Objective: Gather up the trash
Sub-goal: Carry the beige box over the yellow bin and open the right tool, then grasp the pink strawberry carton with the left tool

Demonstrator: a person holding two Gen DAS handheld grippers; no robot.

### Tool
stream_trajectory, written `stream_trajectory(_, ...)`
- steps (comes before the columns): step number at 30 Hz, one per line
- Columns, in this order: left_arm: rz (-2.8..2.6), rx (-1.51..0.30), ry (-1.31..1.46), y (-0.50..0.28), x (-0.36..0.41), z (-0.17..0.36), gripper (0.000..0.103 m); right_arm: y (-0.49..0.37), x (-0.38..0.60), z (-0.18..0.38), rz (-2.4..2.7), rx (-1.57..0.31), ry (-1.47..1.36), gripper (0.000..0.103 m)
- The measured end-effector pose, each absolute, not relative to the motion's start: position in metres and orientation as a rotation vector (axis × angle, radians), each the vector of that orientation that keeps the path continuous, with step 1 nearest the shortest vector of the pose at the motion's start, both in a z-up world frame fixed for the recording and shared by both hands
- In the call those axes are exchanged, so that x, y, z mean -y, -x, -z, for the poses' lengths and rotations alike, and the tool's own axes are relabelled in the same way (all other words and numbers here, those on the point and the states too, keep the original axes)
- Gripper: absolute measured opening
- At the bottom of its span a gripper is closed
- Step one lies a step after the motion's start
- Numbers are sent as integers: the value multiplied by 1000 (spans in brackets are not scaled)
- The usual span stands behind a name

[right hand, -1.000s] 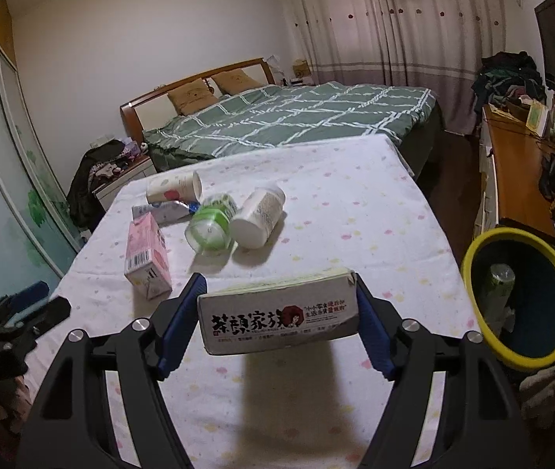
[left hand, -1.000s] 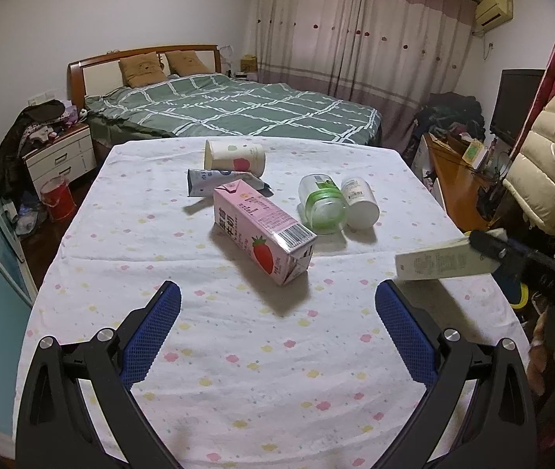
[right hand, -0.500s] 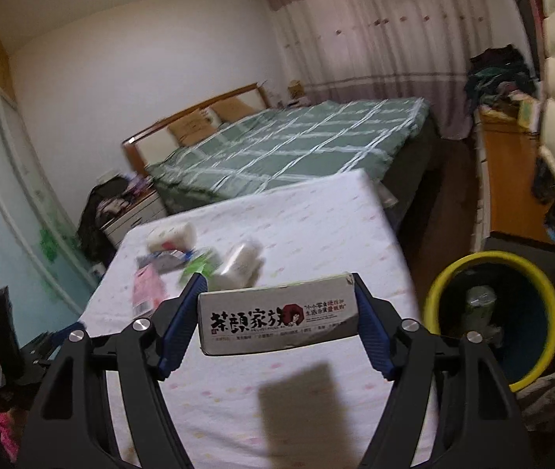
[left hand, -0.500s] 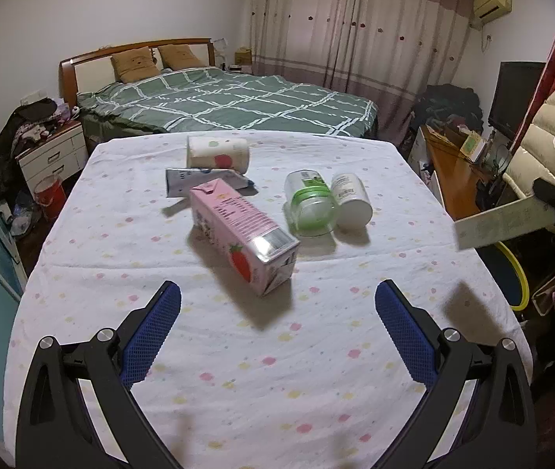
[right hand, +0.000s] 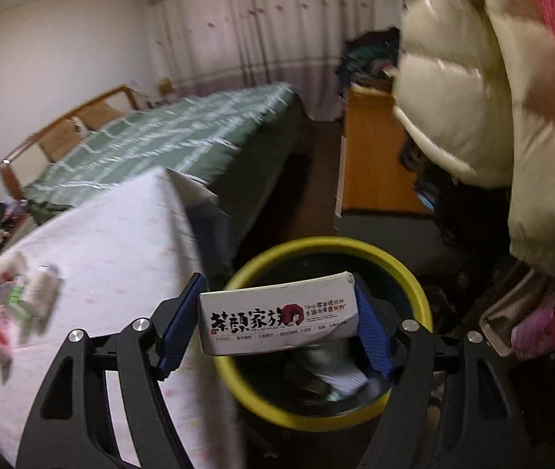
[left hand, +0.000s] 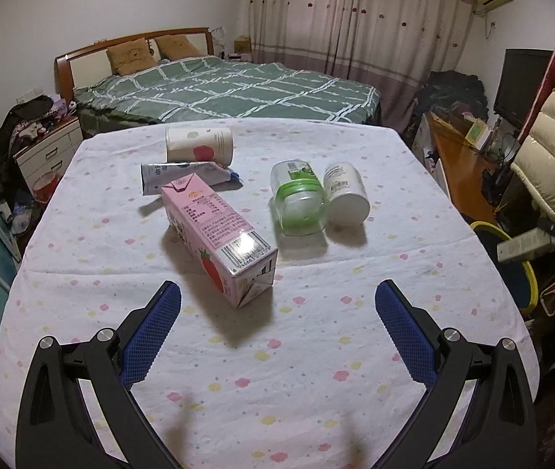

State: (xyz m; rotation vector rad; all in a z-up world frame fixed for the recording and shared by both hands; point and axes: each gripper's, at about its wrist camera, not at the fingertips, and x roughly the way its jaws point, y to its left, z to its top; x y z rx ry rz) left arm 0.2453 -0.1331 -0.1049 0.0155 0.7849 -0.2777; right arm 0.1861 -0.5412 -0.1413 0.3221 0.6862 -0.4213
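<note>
A bedroom. A large table under a white cloth dotted with pastel flowers (left hand: 277,371) fills the left wrist view, with a green checked bed behind it. Beside the table's right edge stands a round dark bin with a yellow rim (right hand: 424,305), already holding some waste.

Five pieces of trash lie on the cloth: a pink strawberry milk carton (left hand: 218,234) on its side nearest the camera, a cream paper cup (left hand: 199,145), a flattened silver pouch (left hand: 187,175), a clear jar with a green band (left hand: 299,203) and a white plastic bottle (left hand: 345,192) touching it.

The left gripper (left hand: 277,312) hovers over the cloth, jaws spread wide and empty, the carton just ahead.

The right gripper (right hand: 279,320) pinches a white cardboard box with black Chinese lettering (right hand: 277,318) end to end, above the bin's opening.

Risk, as a judgement: the box sits over the near rim, so letting go too early could bounce it off the rim onto the floor.

A second ago the box was above the table with the bin off to the right; it has since swung across to the bin, while the left gripper has edged closer to the carton.
</note>
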Motion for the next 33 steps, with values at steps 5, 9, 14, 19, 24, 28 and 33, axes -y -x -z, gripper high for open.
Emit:
stream_trajectory(5, 252, -794, -10, -251, 131, 108, 98, -192, 551, 160, 443, -712, -346, 74)
stream_trajectory(9, 225, -796, 2, -257, 127, 110, 98, -191, 542, 159, 433, -699, -326, 76)
stream_trajectory(14, 194, -819, 23, -267, 125, 118, 98, -195, 528, 157, 404, -691, -309, 77)
stream_trajectory(19, 164, -848, 33, -284, 130, 133, 98, -194, 524, 155, 388, -689, -311, 78)
stream_trajectory(24, 124, -860, 25, -300, 134, 142, 91, -194, 520, 154, 377, -691, -304, 78)
stream_trajectory(28, 99, -882, 35, -307, 123, 146, 88, -194, 520, 156, 371, -696, -304, 78)
stream_trajectory(33, 59, -874, -8, -300, 98, 138, 88, -196, 515, 156, 357, -697, -305, 78)
